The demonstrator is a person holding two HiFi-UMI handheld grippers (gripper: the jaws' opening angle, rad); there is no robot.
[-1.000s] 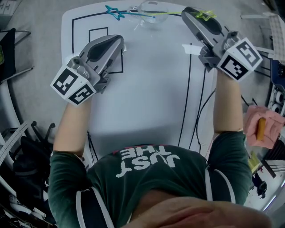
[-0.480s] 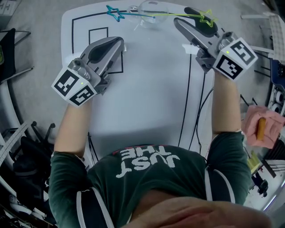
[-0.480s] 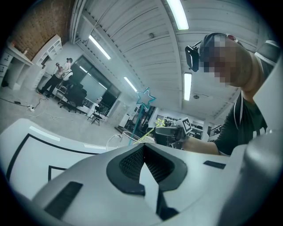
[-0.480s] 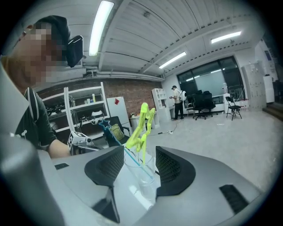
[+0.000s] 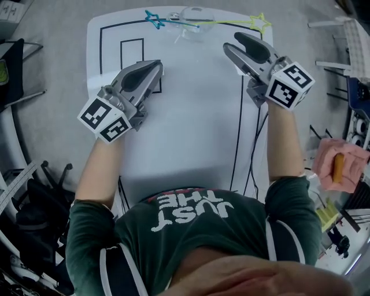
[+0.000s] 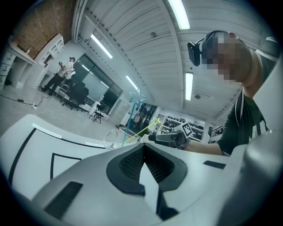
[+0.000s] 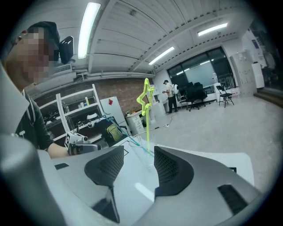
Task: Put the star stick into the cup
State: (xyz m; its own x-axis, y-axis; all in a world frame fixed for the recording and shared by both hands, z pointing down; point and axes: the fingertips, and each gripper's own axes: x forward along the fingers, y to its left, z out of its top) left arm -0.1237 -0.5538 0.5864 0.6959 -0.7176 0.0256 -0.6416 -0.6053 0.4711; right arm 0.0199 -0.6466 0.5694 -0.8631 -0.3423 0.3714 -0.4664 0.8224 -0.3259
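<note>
light: cool ceiling strips (image 7: pixel 87 28) | shadows: soft | edges: fisheye, dark vignette | focus: sharp

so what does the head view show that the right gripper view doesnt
Only the head view: the shirt's white lettering, the pink cloth at the right, and the table's full outline with its black lines. Only the right gripper view: the room beyond, with shelves, ceiling lights and a person standing by office chairs. Both: the yellow star stick and blue star stick standing in the clear cup, plus the left gripper.
</note>
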